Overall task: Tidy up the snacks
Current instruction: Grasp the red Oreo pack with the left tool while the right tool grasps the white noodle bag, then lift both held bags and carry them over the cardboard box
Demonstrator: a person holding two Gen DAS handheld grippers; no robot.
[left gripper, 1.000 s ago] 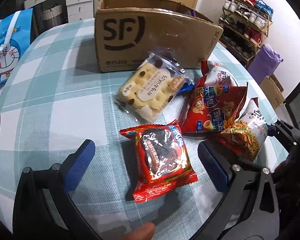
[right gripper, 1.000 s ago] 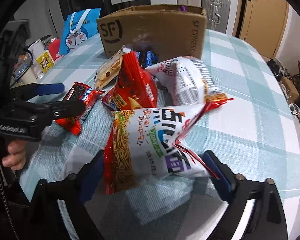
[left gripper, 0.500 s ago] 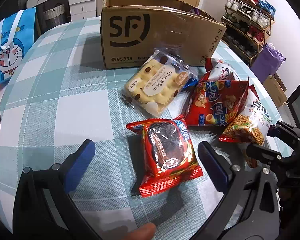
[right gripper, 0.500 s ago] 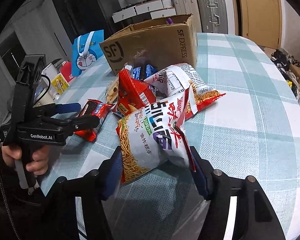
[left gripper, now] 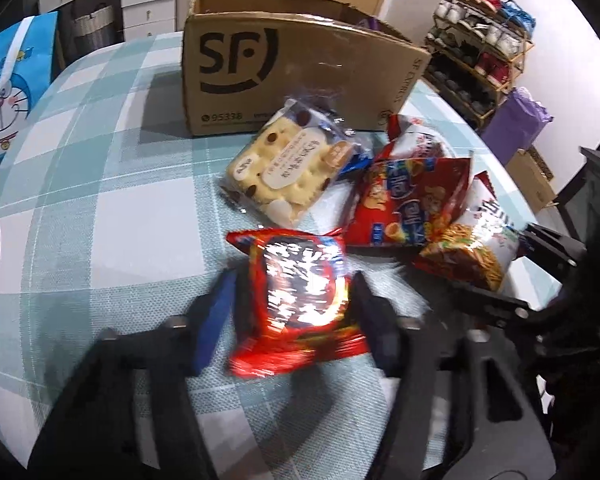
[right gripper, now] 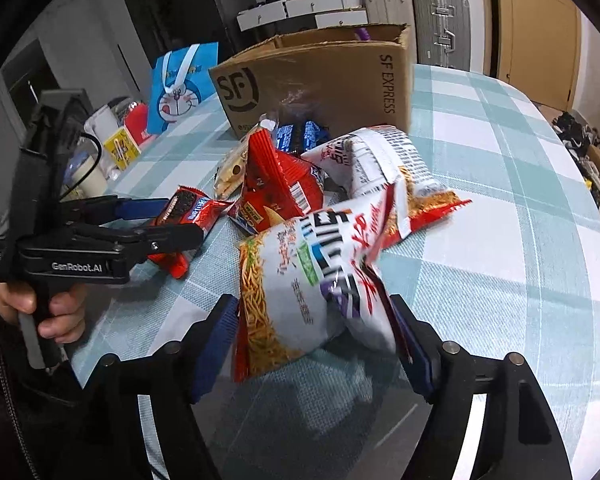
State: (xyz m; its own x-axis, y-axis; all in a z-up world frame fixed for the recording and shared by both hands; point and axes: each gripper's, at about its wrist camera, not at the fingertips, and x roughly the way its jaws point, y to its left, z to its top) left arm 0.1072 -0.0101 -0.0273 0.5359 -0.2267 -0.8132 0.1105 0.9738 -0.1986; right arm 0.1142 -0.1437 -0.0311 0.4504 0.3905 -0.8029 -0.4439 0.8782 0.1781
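Observation:
My left gripper [left gripper: 292, 320] has its jaws closed in on a red cookie packet [left gripper: 300, 292] lying on the checked tablecloth; the packet also shows in the right wrist view [right gripper: 180, 216]. My right gripper [right gripper: 315, 340] is shut on a white and red noodle snack bag [right gripper: 311, 280], held just above the table; it shows at the right in the left wrist view [left gripper: 471, 248]. A biscuit pack [left gripper: 288, 172], a red chip bag [left gripper: 407, 204] and another white bag [right gripper: 375, 160] lie in front of the open SF cardboard box [left gripper: 284, 68].
A blue Doraemon bag [left gripper: 8, 92] stands at the table's left edge. Small items and a cup [right gripper: 88, 172] sit at the left in the right wrist view. The table's right half [right gripper: 499, 200] is bare cloth. A shoe rack [left gripper: 483, 36] stands beyond the table.
My left gripper moved forward and closed around the red cookie packet. My right gripper closed on the noodle bag and lifted it slightly.

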